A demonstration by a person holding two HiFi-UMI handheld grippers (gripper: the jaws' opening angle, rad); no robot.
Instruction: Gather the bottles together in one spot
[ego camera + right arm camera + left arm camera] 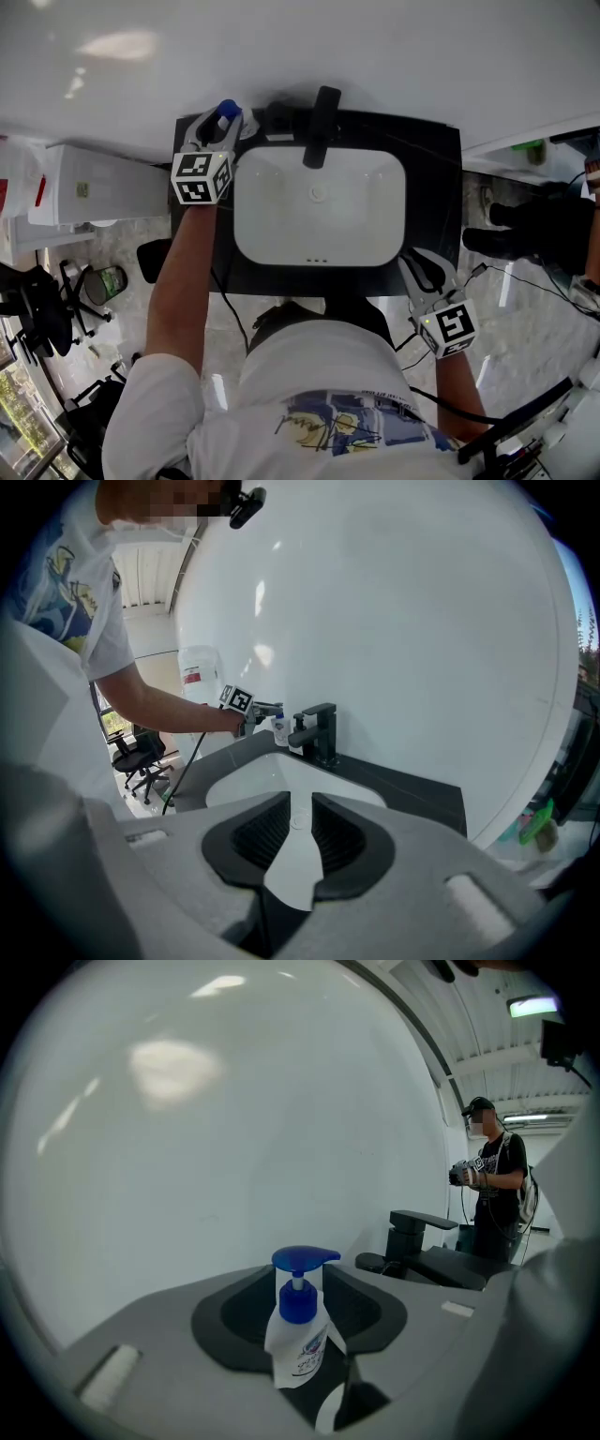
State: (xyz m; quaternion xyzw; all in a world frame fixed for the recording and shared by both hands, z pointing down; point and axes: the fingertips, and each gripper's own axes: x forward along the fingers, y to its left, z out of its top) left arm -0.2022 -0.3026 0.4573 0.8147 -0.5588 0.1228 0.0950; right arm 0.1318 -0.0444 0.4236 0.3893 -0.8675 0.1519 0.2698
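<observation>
Left gripper [216, 129], at the upper left of the head view, is standing released, its jaws flanking the upright blue-pump soap bottle [300, 1340] without pressing it. That bottle is sitting on the black counter [433, 187], left of the faucet [321, 127]. At lower right, the right gripper [298, 836] is hovering beside the white sink [319, 239], parted and empty.

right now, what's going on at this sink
A person is working at a black vanity with a claw in each hand. The left claw stands around a blue-pump bottle at the back left corner, left of the faucet, jaws apart, not squeezing it. The right claw hovers empty by the vanity's front right edge.
</observation>
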